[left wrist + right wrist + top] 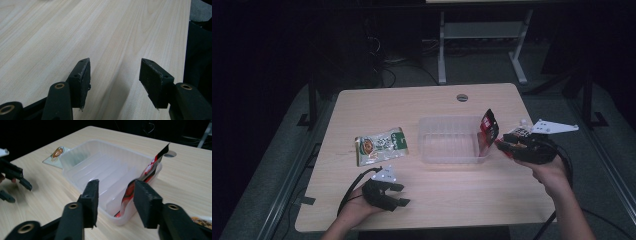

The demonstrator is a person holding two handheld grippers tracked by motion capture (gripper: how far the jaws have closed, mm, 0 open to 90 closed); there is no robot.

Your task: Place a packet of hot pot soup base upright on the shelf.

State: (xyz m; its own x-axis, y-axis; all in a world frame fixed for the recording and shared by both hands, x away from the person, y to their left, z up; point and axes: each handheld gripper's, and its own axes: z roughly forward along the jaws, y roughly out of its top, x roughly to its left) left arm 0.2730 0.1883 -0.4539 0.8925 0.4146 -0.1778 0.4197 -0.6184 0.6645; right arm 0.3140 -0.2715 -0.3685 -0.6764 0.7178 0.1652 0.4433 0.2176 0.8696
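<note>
Step in hand: placing the red packet (pixel 146 173) into the clear plastic tray (pixel 451 141) — release stage, by my reading. The right gripper (pixel 115 195) has its jaws parted; the packet stands tilted against the tray's near end wall, its lower part between the jaws and right beside one pad, with no pinch visible. Next move likely calls for backing the gripper off without snagging the packet. The left gripper (pixel 388 192) rests open and empty on the table (pixel 492 195). A green packet (pixel 380 145) lies flat left of the tray — a probable next pick.
</note>
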